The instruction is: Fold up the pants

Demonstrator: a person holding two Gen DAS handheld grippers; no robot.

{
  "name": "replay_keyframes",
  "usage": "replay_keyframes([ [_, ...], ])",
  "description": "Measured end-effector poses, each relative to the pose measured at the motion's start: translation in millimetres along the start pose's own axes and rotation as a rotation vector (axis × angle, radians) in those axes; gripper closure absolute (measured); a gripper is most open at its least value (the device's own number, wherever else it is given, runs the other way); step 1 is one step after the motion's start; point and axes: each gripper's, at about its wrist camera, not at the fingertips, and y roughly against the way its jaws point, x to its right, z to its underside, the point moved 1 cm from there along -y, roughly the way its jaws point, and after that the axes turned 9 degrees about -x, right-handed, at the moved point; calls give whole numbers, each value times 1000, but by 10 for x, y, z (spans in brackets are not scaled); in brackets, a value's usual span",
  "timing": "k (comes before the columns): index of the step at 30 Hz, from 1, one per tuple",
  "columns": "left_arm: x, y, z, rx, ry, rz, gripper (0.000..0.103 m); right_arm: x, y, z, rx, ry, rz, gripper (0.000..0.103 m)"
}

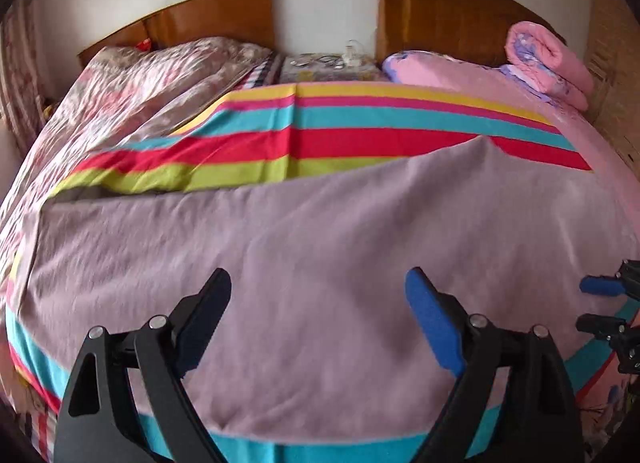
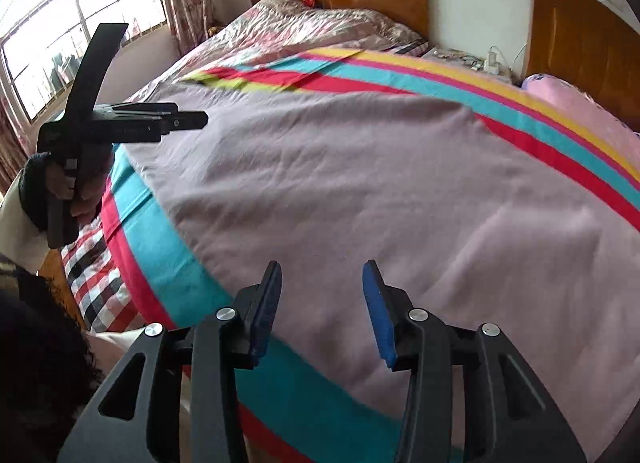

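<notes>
Pants point(image 1: 320, 247) spread flat on striped bed sheet point(image 1: 360, 143), left gripper point(image 1: 318, 311) fingers released wide above them, right gripper point(image 2: 322, 303) fingers parted, empty, striped sheet showing at 12 o'clock beyond fabric.

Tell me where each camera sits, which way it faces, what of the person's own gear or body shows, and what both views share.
Left wrist: on the left gripper, looking down over the mauve pants toward the headboards; its open fingers show, with the right gripper at the frame's right edge.
Right wrist: on the right gripper, facing across the bed toward the window; its open fingers, plus the hand holding the left gripper.
Shared: pants, striped sheet, headboards.
</notes>
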Motion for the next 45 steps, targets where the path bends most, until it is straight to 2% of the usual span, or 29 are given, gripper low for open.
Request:
replay_keyframes([
  [2, 279, -168, -308, -11, -66, 71, 10, 97, -65, -172, 9, 5, 79, 39],
  [3, 389, -300, -437, -21, -82, 87, 10, 141, -134, -224, -13, 13, 99, 30],
  [4, 483, -456, -535, -45, -85, 97, 10, 182, -223, -256, -46, 27, 113, 27],
  [6, 628, -800, -665, -100, -96, 111, 10, 273, -441, -184, -153, 63, 164, 26],
  [8, 685, -1110, -683, -122, -100, 83, 10, 410, -396, 7, -132, 75, 127, 22],
  [9, 691, -1186, -661, -97, -109, 64, 4, 471, -350, 102, -131, 72, 113, 22],
  [11, 674, -1213, -691, -99, -98, 73, 2, 563, -224, 285, -127, 69, 100, 22],
  [14, 711, -1256, -707, -101, -102, 48, 1, 683, 6, 399, -111, 43, 79, 22],
  [16, 710, -1251, -709, -98, -96, 47, 1, 864, 165, 357, -47, 9, 141, 21],
  [18, 708, -1239, -705, -95, -93, 41, 1, 1222, 231, 293, -10, -97, 191, 18],
  [20, 699, -1222, -697, -94, -88, 35, 1, 1537, 150, 256, -39, -173, 224, 17],
  [22, 744, -1162, -667, -83, -76, -16, 1, 1745, -23, 335, -153, -194, 281, 16],
  [24, 837, -1063, -671, -62, -67, -107, 4, 1805, 71, 487, -141, -193, 215, 15],
  [26, 1041, -908, -714, -30, -88, -42, 4, 1800, 183, 644, -154, -180, 221, 15],
  [29, 1584, -775, -849, 7, -189, 35, 3, 1780, 308, 756, -162, -180, 239, 15],
  [31, 2052, -805, -929, 5, -280, 100, 3, 1767, 396, 735, -135, -203, 269, 15],
  [34, 2743, -914, -987, 20, -414, 152, 3, 1778, 413, 775, -110, -222, 266, 15],
  [35, 2930, -973, -999, 15, -438, 175, 3, 1823, 383, 819, -136, -231, 272, 15],
  [37, 3190, -1120, -1004, -16, -459, 195, 3, 1826, 417, 937, -120, -191, 266, 14],
  [39, 3347, -1281, -965, -51, -489, 165, 1, 1834, 484, 1071, -123, -169, 274, 14],
  [42, 3334, -1292, -951, -76, -459, 188, 1, 1861, 669, 1179, -79, -219, 240, 15],
  [45, 3345, -1312, -947, -94, -438, 207, 1, 1726, 795, 1136, -25, -204, 245, 15],
])
